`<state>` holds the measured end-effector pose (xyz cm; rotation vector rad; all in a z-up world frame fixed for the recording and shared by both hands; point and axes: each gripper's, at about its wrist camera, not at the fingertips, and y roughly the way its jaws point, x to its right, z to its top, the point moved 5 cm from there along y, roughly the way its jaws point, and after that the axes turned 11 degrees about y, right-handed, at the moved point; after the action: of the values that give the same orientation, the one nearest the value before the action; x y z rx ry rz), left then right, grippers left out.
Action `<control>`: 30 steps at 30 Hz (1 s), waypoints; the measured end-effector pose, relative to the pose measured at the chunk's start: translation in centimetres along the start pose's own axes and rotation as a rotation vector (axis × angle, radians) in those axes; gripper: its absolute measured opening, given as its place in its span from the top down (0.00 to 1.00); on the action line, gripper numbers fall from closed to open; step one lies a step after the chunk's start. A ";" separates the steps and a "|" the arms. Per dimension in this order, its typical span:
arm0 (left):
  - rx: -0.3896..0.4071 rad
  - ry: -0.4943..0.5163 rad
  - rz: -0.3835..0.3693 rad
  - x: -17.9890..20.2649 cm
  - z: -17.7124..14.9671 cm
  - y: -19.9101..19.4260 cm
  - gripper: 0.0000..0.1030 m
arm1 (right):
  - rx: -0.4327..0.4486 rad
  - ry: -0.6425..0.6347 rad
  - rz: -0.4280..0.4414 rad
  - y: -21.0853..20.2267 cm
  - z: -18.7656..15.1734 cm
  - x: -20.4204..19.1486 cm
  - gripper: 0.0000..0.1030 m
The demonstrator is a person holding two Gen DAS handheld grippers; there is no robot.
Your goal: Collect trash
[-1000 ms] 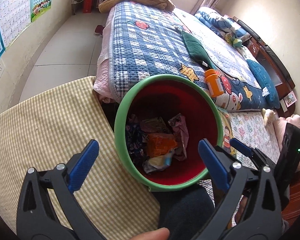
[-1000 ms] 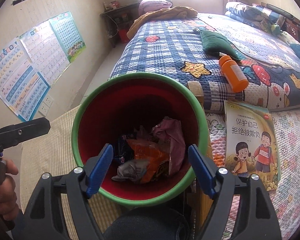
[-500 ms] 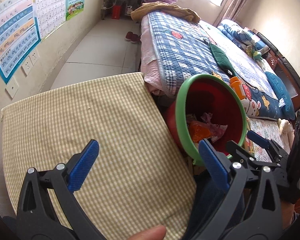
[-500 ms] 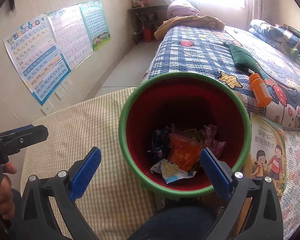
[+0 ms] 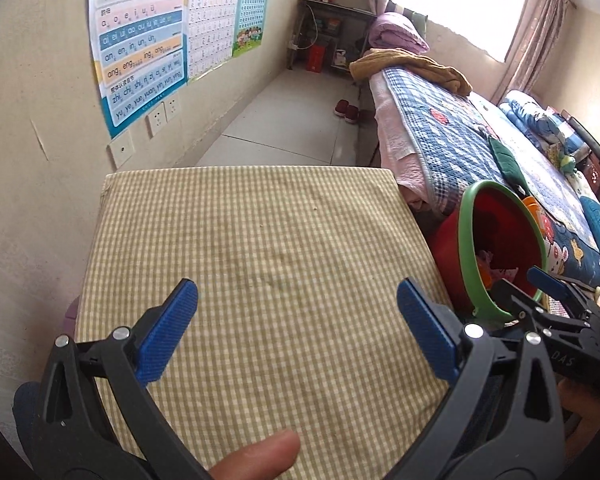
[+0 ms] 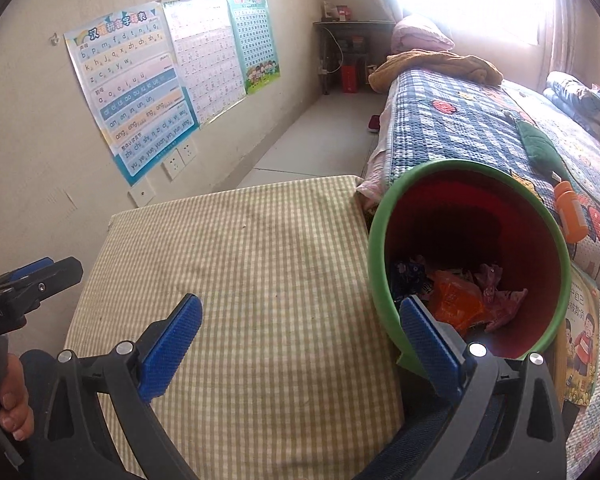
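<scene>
One round red plastic bin with a green rim (image 6: 470, 264) stands just beside the right edge of the table covered in a yellow-and-white checked cloth (image 6: 260, 280), between that table and the bed with a blue patchwork quilt (image 6: 460, 120). Inside the bin lie several crumpled wrappers (image 6: 456, 300): one orange, one pink, one dark blue, the rest too tangled to count. One orange plastic bottle with a white cap (image 6: 570, 210) lies on the quilt just beyond the bin's far rim, and one children's picture book (image 6: 580, 344) lies to the right of the bin. Three wall charts hang left of the table.

Two grippers show. The left gripper (image 5: 298, 320) tilts down over the bare checked cloth, its blue-padded jaws spread wide with nothing between them; a thumb tip shows at the bottom of its view. The right gripper (image 6: 300, 340) also tilts down, over the table's right part next to the bin; its jaws have just been opening and stand fully apart, empty, the right pad overlapping the bin's near rim in view.
</scene>
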<state>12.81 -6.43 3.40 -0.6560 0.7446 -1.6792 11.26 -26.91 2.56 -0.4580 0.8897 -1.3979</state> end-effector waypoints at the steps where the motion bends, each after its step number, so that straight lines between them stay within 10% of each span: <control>1: -0.001 -0.011 0.016 -0.6 -0.3 -0.2 0.05 | 0.002 -0.010 0.004 0.0 -0.2 -0.6 0.07; 30: 0.090 0.011 0.080 -2.3 -1.7 -2.5 0.05 | 0.079 -0.063 -0.027 -1.4 -1.4 -4.6 0.07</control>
<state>10.48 -3.53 4.11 -0.5477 0.6894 -1.6346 9.57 -22.37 3.96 -0.4525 0.7772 -1.4304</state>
